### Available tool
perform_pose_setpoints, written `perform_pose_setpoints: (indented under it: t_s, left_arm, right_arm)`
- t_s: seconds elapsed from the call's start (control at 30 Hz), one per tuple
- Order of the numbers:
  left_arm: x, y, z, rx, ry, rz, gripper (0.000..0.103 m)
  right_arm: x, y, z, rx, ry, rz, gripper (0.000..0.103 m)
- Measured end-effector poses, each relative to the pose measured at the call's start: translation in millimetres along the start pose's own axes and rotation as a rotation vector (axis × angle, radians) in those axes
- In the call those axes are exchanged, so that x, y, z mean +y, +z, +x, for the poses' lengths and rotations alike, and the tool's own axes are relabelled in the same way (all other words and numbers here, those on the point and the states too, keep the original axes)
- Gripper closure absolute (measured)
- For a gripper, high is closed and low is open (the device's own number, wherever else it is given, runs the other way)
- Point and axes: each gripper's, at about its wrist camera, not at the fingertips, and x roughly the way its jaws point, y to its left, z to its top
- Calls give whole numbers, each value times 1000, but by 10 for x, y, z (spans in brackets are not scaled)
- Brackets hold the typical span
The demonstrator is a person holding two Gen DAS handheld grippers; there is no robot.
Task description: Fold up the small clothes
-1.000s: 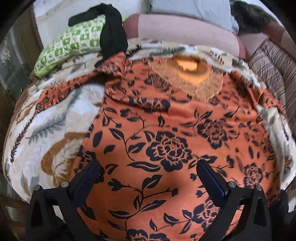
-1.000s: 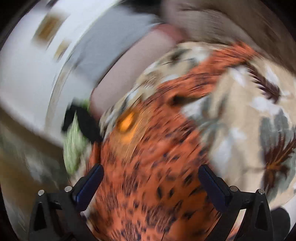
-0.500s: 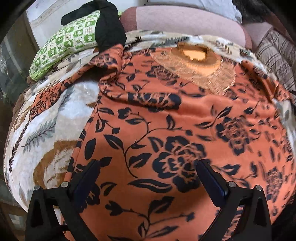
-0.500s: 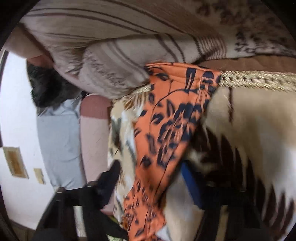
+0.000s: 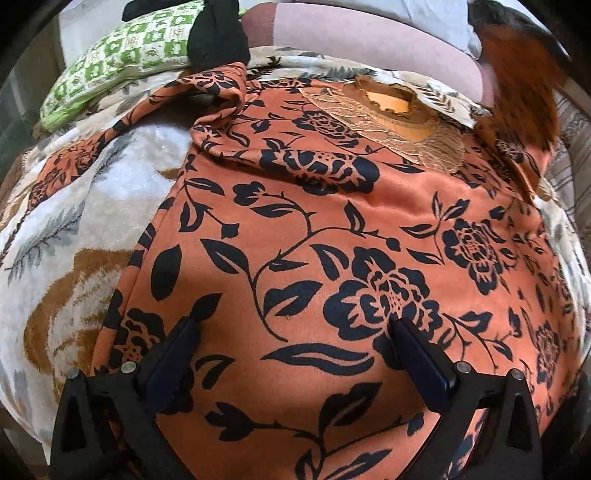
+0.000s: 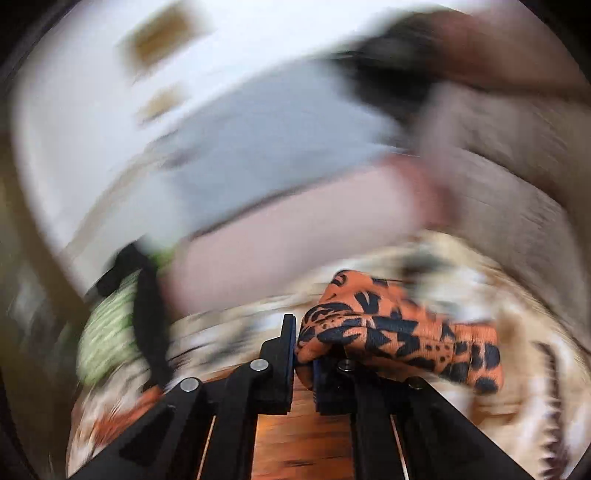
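left wrist: smooth orange floral garment [image 5: 332, 258]

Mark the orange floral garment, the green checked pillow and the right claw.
orange floral garment [image 5: 332, 240]: left wrist view, flat middle panel.
green checked pillow [image 5: 122, 62]: left wrist view, top face.
right claw [image 6: 303, 354]: right wrist view, between fingertips, clamping garment.

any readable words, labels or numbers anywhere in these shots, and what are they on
None can be read.
Green-and-white checked pillow: small marks in its squares, too small to read.
Orange garment with black floral print: pattern only, no lettering.
Brownish rectangles on the white wall: blurred.
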Motion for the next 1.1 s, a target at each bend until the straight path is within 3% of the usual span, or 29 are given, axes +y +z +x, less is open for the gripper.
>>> perform_pose_setpoints:
  t_s: [0.1,0.13,0.17,0.2,0.3,0.47,0.57,0.73,0.87,0.93,1.03,1.1]
  left_arm:
    - [128,30,-108,-10,-29,-51,0]
    - [181,39,-172,-28,-21,-74,0]
    - [223,50,-227,-45,-16,-88,0]
    - [266,66,-292,-65,-14,-98,0]
    - [334,141,-456,-120,6,-105,0]
    - [120,528,-426,-169,13,-21,0]
    - [44,815,-340,-176,14,5,0]
    - [36,1296,-201,-206,0,-39,0]
    - [-252,1563,29,-231,50,120,0]
    - [-315,1660,247,-200,79,154,0]
    - [-277,1741,588,-124,120,156,0]
    - [-208,1723,721,-88,158,149,0]
  right_arm:
    - [726,-483,298,119,134,-35,89]
    - [919,-724,528,229,185,-59,63]
    - [1034,-950,730,326,209,-84,11]
    - [1078,-1247,904,403,198,-110,3]
    - [821,-1561,947,459,151,-66,4]
    - [-187,-1412,458,333,68,182,4]
    - [-682,-1296,471,347,27,262,4]
    - [-1233,-1318,649,397,98,460,4]
    - [-1455,-1446,542,377,297,701,4]
    - [-1447,-1550,574,414,331,739,4]
    - [-1527,-1504,722,396,275,715,4]
    - [-1782,-1394,677,301,145,726,4]
